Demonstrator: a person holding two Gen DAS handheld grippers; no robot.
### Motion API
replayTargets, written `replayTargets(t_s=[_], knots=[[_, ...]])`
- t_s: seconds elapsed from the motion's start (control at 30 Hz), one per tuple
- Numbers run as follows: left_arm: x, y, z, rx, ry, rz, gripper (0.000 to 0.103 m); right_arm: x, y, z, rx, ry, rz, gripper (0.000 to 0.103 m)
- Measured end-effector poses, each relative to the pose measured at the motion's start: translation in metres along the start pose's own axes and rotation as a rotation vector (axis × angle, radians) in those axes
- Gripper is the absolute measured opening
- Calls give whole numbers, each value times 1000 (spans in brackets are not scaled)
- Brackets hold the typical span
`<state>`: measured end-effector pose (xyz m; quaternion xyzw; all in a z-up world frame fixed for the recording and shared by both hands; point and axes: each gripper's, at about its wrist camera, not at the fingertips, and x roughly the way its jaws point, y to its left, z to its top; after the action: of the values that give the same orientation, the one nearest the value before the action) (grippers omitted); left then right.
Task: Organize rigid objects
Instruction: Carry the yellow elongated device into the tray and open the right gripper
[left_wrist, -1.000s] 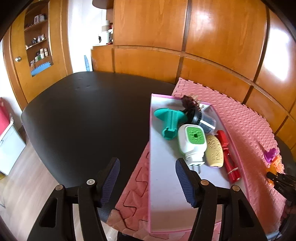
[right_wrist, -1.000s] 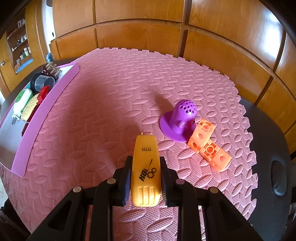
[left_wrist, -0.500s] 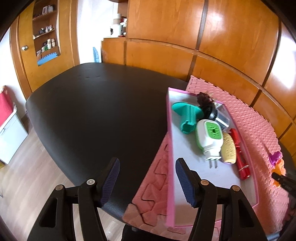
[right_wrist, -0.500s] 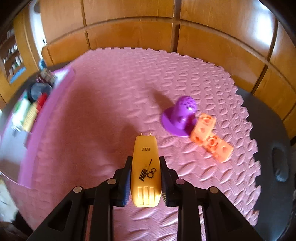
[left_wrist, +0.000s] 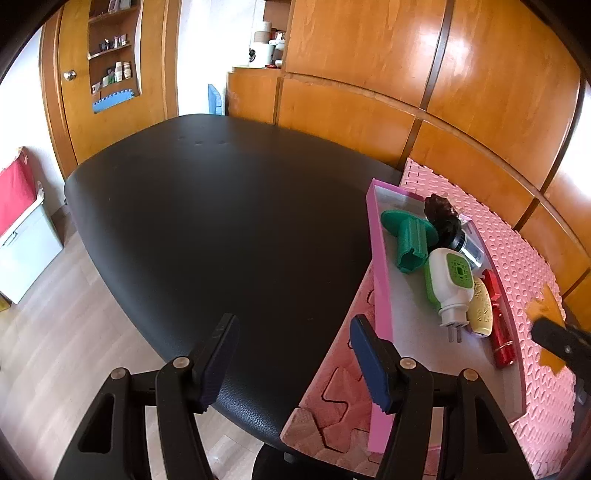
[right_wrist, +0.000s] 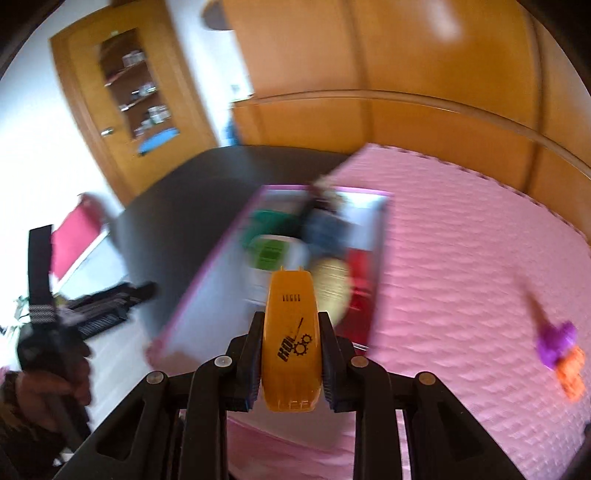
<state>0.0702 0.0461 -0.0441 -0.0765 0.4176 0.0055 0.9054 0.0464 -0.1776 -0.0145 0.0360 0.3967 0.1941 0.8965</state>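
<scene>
Nearest the right wrist camera, the right gripper (right_wrist: 290, 363) pinches the orange plastic piece (right_wrist: 290, 339) by its 2 long sides, nose pointing forward, so it can be set down lengthwise. It hangs above the near end of the pink tray (right_wrist: 207, 273), which looks like the drop spot: the bare grey floor there is free. Beyond it, blurred, lie a green-and-white plug-in (right_wrist: 271, 254), a cream oval piece (right_wrist: 328, 284) and a red piece (right_wrist: 360, 280), packed side by side to save room.

The left gripper (left_wrist: 291, 354) has its fingers spread on nothing, held off beside the tray's near corner (left_wrist: 380, 306), probably to keep clear. Further right on the pink foam mat (right_wrist: 461, 258), a purple toy (right_wrist: 556, 341) and orange block (right_wrist: 572, 373) touch each other, not yet sorted.
</scene>
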Motion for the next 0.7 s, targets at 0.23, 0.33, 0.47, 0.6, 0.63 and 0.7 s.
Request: replayTargets(t_s=[0.23, 0.33, 0.47, 0.6, 0.63, 0.7], knots=[[5, 11, -4, -26, 16, -3, 63, 54, 43, 28, -7, 58, 83, 25], [7, 17, -5, -37, 23, -3, 63, 74, 50, 30, 11, 83, 65, 25], [11, 24, -7, -49, 37, -1, 63, 94, 46, 35, 53, 114, 47, 25], [15, 26, -8, -57, 46, -3, 63, 106, 41, 38, 79, 130, -5, 25], [15, 26, -9, -58, 47, -4, 63, 110, 41, 37, 87, 141, -18, 25], [15, 28, -8, -59, 48, -5, 63, 120, 42, 37, 87, 160, -22, 25]])
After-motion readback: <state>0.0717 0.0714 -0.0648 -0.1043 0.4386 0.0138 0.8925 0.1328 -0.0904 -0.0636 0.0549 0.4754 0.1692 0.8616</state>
